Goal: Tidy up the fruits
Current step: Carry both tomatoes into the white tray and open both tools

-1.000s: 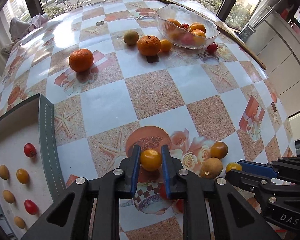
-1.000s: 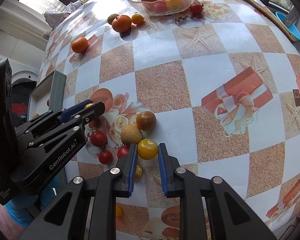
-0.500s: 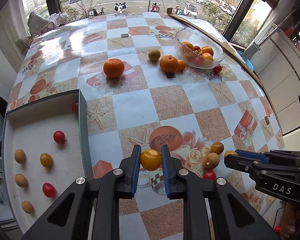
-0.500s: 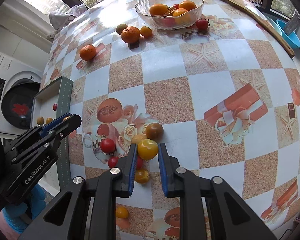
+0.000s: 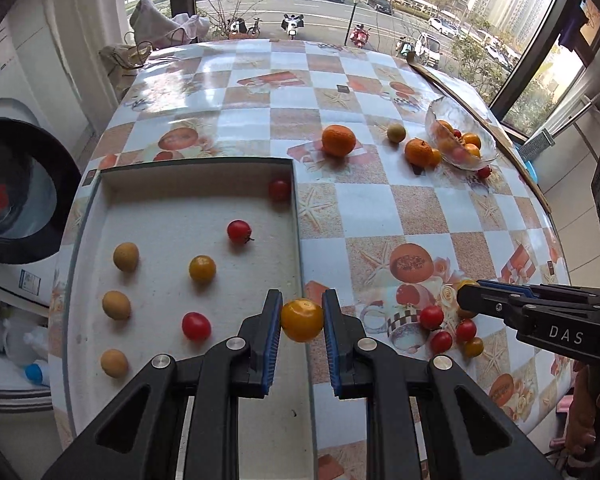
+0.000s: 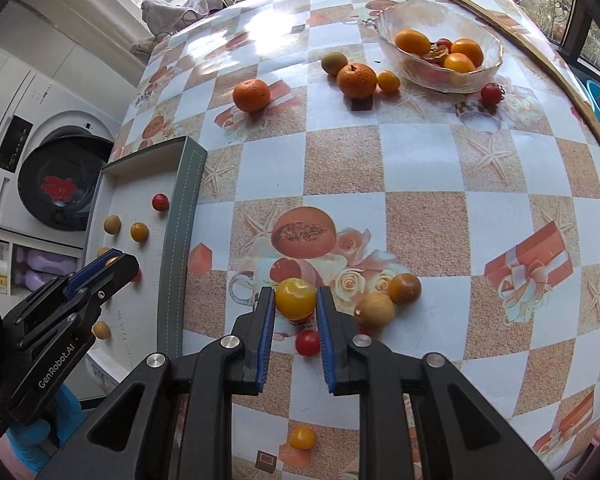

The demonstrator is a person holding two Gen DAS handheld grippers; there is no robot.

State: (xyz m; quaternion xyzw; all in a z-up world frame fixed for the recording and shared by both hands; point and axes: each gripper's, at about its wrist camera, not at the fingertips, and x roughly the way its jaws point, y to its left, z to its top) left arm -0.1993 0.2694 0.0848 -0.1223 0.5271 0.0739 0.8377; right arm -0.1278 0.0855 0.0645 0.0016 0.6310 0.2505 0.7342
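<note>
My left gripper (image 5: 301, 314) is shut on a yellow tomato (image 5: 302, 319) and holds it above the right wall of the shallow tray (image 5: 298, 216). The tray holds red tomatoes (image 5: 239, 231), a yellow tomato (image 5: 202, 268) and brown longans (image 5: 125, 256) in rows. My right gripper (image 6: 295, 298) is shut on another yellow tomato (image 6: 295, 297), held above a cluster of small fruits (image 6: 374, 309) on the table. The left gripper also shows in the right wrist view (image 6: 112, 260), over the tray.
A glass bowl (image 6: 476, 76) with oranges and tomatoes stands at the far right. Two mandarins (image 6: 251, 95) (image 6: 356, 80), a longan (image 6: 333, 63) and small tomatoes lie near it. A washing machine (image 6: 56, 184) stands left of the table. A yellow tomato (image 6: 302, 437) lies near the front edge.
My left gripper has carried its yellow tomato up and left, from the fruit cluster to the tray wall. My right gripper has lifted its yellow tomato and shifted left.
</note>
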